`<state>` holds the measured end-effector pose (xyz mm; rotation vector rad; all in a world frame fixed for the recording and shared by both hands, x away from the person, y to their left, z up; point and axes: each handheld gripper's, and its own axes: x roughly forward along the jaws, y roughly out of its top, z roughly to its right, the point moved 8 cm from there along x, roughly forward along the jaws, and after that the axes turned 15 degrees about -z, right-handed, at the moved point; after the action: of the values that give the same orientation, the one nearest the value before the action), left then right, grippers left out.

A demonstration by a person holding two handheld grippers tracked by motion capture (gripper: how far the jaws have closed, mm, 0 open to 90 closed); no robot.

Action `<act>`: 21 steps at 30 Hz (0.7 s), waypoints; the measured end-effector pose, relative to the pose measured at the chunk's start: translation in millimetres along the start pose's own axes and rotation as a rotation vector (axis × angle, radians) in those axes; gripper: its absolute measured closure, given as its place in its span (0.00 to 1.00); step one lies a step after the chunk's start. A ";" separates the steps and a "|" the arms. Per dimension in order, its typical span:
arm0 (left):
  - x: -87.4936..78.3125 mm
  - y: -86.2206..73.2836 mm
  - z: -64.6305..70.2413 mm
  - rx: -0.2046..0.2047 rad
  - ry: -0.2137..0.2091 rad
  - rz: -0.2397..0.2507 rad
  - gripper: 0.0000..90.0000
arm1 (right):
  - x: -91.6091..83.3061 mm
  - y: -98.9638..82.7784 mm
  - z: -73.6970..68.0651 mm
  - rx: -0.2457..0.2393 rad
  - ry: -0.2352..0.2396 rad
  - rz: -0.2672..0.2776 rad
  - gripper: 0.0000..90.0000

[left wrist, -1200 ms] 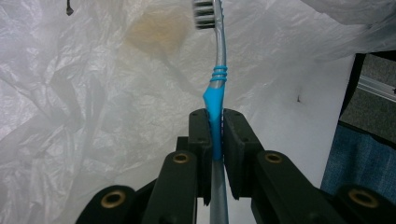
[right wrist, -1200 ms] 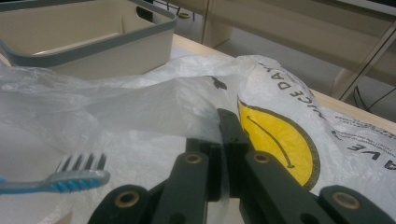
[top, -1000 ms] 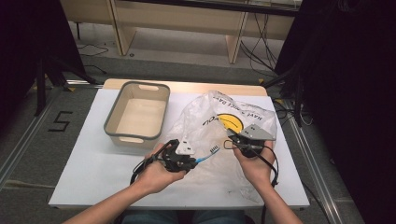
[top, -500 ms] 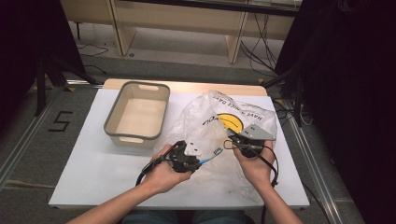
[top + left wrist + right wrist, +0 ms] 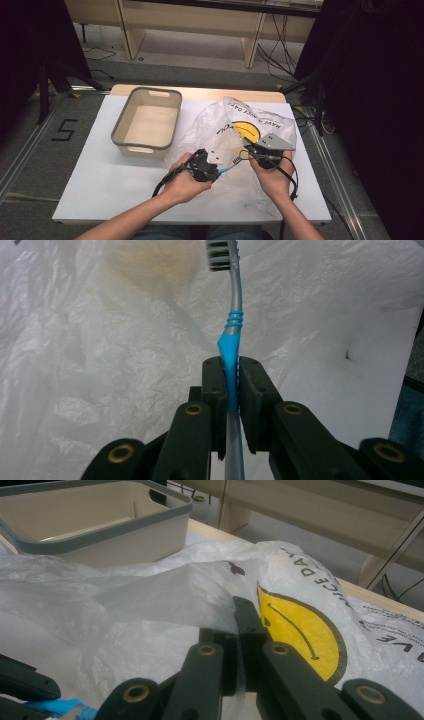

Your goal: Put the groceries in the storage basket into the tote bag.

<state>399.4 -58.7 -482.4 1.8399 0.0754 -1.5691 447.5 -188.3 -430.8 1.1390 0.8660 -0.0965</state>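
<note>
A blue and grey toothbrush (image 5: 233, 335) is clamped by its handle in my left gripper (image 5: 230, 370), bristles pointing away toward a white plastic bag (image 5: 100, 355). In the high view the left gripper (image 5: 216, 170) holds the toothbrush (image 5: 229, 166) at the bag's near opening. The bag (image 5: 250, 130) carries a yellow smiley face (image 5: 300, 630) and lies crumpled at the table's middle right. My right gripper (image 5: 240, 630) is shut on a fold of the bag's film, lifting its edge; in the high view this gripper (image 5: 250, 152) sits just right of the brush head.
A beige bin with a grey rim (image 5: 120, 131) stands empty on the white table (image 5: 100, 185), left of the bag; its rim (image 5: 100, 535) also appears beyond the bag. Wooden furniture legs and cables lie on the floor past the table's far edge.
My left hand has slid right with the toothbrush, bringing the brush head closer to the bag opening. The right hand has kept its hold and stayed still.
</note>
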 end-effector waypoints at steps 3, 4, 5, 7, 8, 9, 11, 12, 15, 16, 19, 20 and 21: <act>2.4 3.3 0.3 -0.002 0.007 0.000 0.91 | 0.1 0.0 -0.3 -0.001 0.001 0.000 1.00; 3.2 4.4 0.1 -0.003 0.010 0.001 0.91 | 0.1 0.1 -0.5 -0.002 0.002 0.001 1.00; 4.1 5.1 -0.5 -0.002 0.014 -0.002 0.91 | 0.0 0.2 -0.6 -0.003 0.003 0.001 1.00; 6.4 6.3 -1.7 -0.012 0.018 -0.005 0.91 | -0.2 0.2 -0.7 -0.004 0.003 0.001 1.00; 7.2 6.6 -2.7 -0.013 0.020 -0.010 0.91 | -0.2 0.2 -0.8 -0.003 0.003 0.001 1.00; 8.3 7.2 -3.3 -0.019 0.022 -0.009 0.91 | -0.2 0.1 -0.9 -0.003 0.004 0.001 1.00; 9.7 8.6 -4.6 -0.029 0.021 -0.005 0.91 | 0.0 0.0 -1.1 -0.003 0.006 0.000 1.00; 10.1 9.4 -6.0 -0.030 0.028 -0.004 0.91 | 0.1 0.1 -1.2 -0.004 0.007 0.001 1.00; 11.4 11.0 -7.6 -0.032 0.039 0.000 0.91 | 0.1 0.1 -1.4 -0.003 0.007 0.000 1.00; 12.3 11.4 -7.5 -0.033 0.040 -0.001 0.91 | 0.3 0.0 -1.6 -0.003 0.007 -0.001 1.00; 15.1 13.0 -7.2 -0.032 0.047 0.001 0.91 | 0.6 0.1 -2.1 -0.005 0.006 -0.001 1.00; 15.7 13.5 -7.2 -0.030 0.048 0.003 0.91 | 0.6 0.2 -2.3 -0.005 0.006 0.000 1.00; 16.6 14.2 -7.1 -0.031 0.050 0.005 0.91 | 0.6 0.3 -2.5 -0.005 0.007 0.000 1.00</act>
<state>416.3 -71.9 -490.3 1.8533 0.1170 -1.5105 446.7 -185.9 -431.3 1.1355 0.8717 -0.0909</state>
